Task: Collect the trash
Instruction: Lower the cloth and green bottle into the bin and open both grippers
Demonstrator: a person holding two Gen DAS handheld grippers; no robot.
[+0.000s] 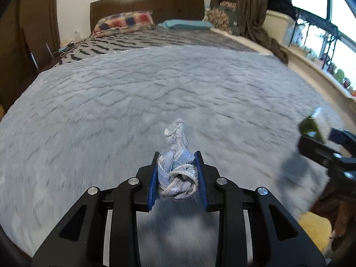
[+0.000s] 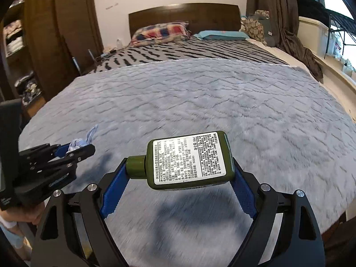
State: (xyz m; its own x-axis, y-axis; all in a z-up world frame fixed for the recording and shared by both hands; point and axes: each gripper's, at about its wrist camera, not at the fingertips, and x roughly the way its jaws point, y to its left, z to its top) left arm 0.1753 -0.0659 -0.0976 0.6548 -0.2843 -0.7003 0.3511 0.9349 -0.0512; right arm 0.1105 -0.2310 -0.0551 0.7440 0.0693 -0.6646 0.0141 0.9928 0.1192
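Observation:
My left gripper (image 1: pixel 176 173) is shut on a crumpled wad of pale blue cloth (image 1: pixel 176 169), lifted above the grey blanket (image 1: pixel 155 84); a twisted tail of the wad sticks out past the blue pads. In the right wrist view the left gripper (image 2: pixel 74 149) shows at the left with the cloth (image 2: pixel 83 141) in it. My right gripper (image 2: pixel 180 166) is shut on a dark green bottle (image 2: pixel 189 160) lying crosswise, cap against the left pad, white printed label up. In the left wrist view the same bottle (image 1: pixel 314 124) appears blurred at the right edge.
The grey blanket covers the near part of a bed with a striped cover (image 1: pixel 155 37), a plaid pillow (image 1: pixel 124 21) and a teal pillow (image 1: pixel 187 24) by the dark headboard. A brown curtain (image 1: pixel 251 9) and window sill run along the right; shelves (image 2: pixel 20 55) stand left.

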